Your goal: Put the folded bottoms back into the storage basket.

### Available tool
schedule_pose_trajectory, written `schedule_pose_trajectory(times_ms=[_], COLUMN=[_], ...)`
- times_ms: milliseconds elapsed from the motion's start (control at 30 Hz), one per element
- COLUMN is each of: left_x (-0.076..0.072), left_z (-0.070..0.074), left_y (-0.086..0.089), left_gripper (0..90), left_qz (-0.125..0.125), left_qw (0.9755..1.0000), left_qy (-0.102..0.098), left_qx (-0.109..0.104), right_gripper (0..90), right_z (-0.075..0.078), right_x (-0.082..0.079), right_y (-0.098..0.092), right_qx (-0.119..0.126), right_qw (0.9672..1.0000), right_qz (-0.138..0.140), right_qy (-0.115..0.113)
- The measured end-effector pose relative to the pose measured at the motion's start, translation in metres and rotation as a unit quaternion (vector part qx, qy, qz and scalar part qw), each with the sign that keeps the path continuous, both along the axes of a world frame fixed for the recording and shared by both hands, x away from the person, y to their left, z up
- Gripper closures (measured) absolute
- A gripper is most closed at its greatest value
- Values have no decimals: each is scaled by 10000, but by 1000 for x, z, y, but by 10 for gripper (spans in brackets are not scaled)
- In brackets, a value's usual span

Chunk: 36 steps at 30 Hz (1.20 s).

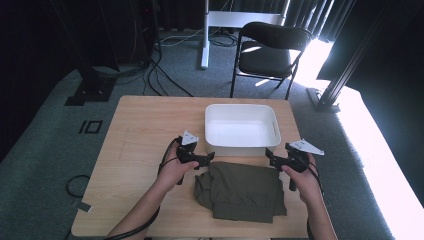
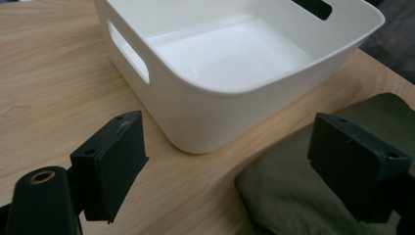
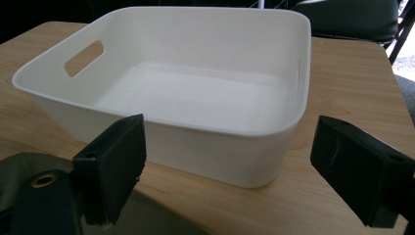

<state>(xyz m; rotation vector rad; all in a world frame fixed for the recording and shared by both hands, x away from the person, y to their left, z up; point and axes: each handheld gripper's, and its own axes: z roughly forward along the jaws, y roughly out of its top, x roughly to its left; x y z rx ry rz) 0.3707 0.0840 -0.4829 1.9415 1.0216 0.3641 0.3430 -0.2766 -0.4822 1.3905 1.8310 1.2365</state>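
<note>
Two grippers hover with fingers spread wide and empty: the left gripper (image 1: 206, 159) and right gripper (image 1: 271, 156) flank the far corners of a folded olive-green cloth garment (image 1: 242, 191), lying on the wooden counter (image 1: 140, 130) just before a white plastic bin (image 1: 242, 128).

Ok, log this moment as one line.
left gripper: open, empty | right gripper: open, empty | folded olive-green cloth garment: on table | white plastic bin: empty

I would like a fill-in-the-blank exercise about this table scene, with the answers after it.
1. The white bin holds ____.
2. The folded olive garment lies on the ____ table.
3. Both the left tongs and the right tongs stand ____.
4. Behind the table stands a black ____.

Answers: nothing; wooden; open; chair
</note>
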Motion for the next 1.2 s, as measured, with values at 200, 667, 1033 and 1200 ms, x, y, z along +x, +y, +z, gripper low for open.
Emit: schedule_pose_trajectory(times_ms=[200, 667, 1033, 1200], left_x=[-11, -32, -44, -49], left_z=[-1, -16, -34, -44], left_y=[-1, -9, -13, -18], left_gripper=[157, 157, 137, 136], left_qz=[-46, -249, -312, -413], left_qw=[10000, 9995, 9986, 9974], left_qy=[4, 170, 388, 578], left_qx=[-8, 47, 155, 133], right_gripper=[132, 133, 134, 134], right_z=[-8, -33, -56, -63], right_x=[-14, -42, -58, -61], right_y=[-3, -10, -9, -8], right_qx=[-66, -21, -99, -105], right_qw=[10000, 9995, 9982, 9976], right_qz=[-42, -206, -194, -189], right_qy=[26, 253, 560, 665])
